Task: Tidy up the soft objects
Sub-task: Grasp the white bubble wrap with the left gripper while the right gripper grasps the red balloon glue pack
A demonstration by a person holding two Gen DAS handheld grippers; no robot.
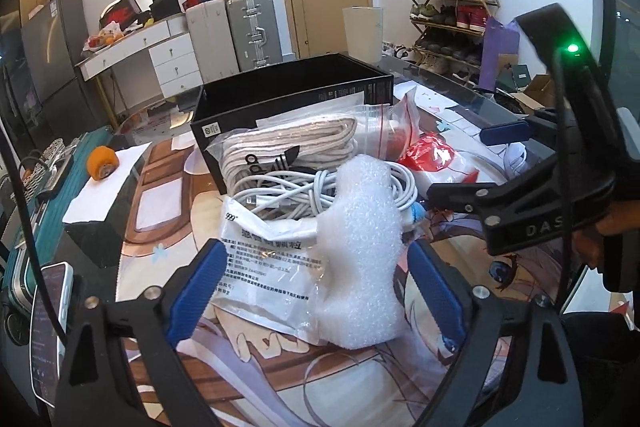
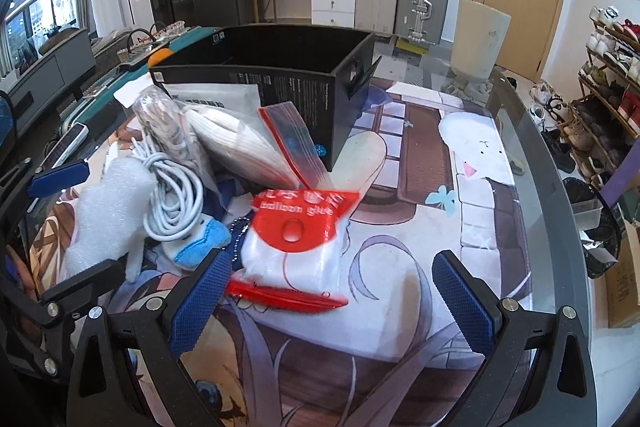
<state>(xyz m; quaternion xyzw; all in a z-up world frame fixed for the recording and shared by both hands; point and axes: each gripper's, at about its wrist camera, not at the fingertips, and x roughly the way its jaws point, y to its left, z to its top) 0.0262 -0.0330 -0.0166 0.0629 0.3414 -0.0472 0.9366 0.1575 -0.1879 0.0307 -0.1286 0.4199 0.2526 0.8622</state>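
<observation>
Soft objects lie heaped on the glass table before a black box: white foam wrap, coiled white cable, bagged socks, balloon-glue packet. The left gripper gapes around the foam; the right gripper gapes beside the packet, holding nothing.

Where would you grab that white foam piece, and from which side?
Grip the foam across its narrower middle, coming straight in from the near end, probably. It lies lengthwise between the open fingers of the left gripper, its near end wider than its waist, and it looks squashy enough to pinch. The far end rests against the cable, so avoid that end.
</observation>
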